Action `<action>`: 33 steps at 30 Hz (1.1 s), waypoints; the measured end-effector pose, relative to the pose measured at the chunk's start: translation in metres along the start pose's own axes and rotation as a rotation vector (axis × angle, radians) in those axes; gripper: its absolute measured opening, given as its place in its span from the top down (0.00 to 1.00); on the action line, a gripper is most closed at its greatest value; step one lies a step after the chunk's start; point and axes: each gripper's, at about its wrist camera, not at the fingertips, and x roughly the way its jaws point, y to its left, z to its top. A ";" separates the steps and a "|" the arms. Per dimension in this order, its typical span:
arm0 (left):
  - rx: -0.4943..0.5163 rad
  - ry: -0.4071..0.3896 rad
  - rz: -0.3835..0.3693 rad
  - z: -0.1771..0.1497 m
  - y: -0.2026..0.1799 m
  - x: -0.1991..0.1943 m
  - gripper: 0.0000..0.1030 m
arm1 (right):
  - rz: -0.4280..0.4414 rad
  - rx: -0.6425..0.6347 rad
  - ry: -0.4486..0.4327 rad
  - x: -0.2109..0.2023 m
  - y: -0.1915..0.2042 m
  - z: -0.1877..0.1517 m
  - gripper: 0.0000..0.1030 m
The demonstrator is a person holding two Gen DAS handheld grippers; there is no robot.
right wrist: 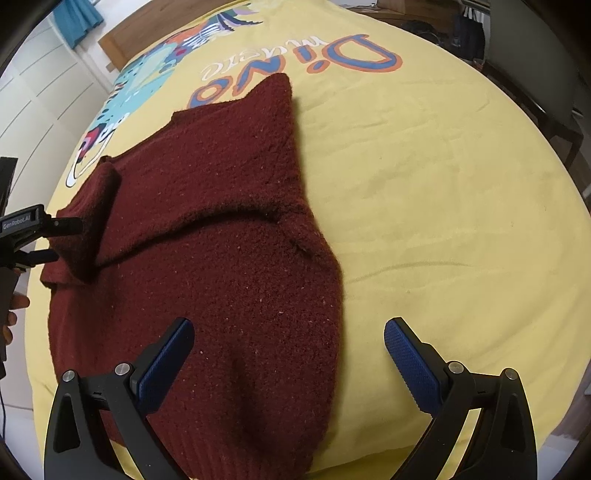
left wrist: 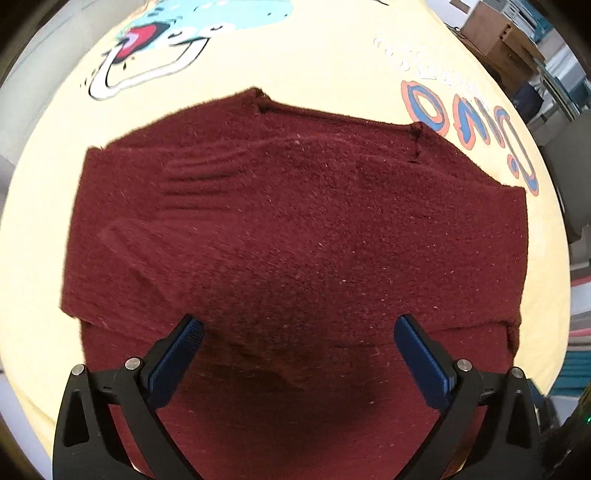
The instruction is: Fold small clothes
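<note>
A dark red knitted sweater (left wrist: 288, 229) lies on a yellow bed sheet (left wrist: 303, 59), with a sleeve folded across its body. My left gripper (left wrist: 297, 332) is open just above the sweater, holding nothing. In the right wrist view the sweater (right wrist: 221, 266) lies flat with one sleeve stretched away toward the printed letters. My right gripper (right wrist: 288, 336) is open over the sweater's near right edge, empty. The left gripper (right wrist: 55, 238) shows at the left edge, its fingers beside the folded sleeve.
The sheet (right wrist: 443, 221) bears a dinosaur print (left wrist: 155, 44) and "Dino" lettering (right wrist: 332, 62). Cardboard boxes (left wrist: 498, 40) stand beyond the bed. A wooden headboard (right wrist: 147, 26) and a chair (right wrist: 535, 74) are at the far side.
</note>
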 end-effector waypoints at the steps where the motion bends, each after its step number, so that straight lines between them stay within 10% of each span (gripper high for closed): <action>1: 0.013 -0.009 0.004 0.000 0.000 -0.003 0.01 | -0.002 -0.002 0.000 -0.001 0.001 0.000 0.00; 13: 0.159 -0.036 -0.034 -0.018 0.018 -0.029 0.01 | -0.052 -0.033 -0.004 -0.017 0.011 0.005 0.00; 33: 0.070 0.000 -0.102 -0.053 0.179 0.009 0.02 | -0.087 -0.144 0.055 -0.010 0.106 0.010 0.00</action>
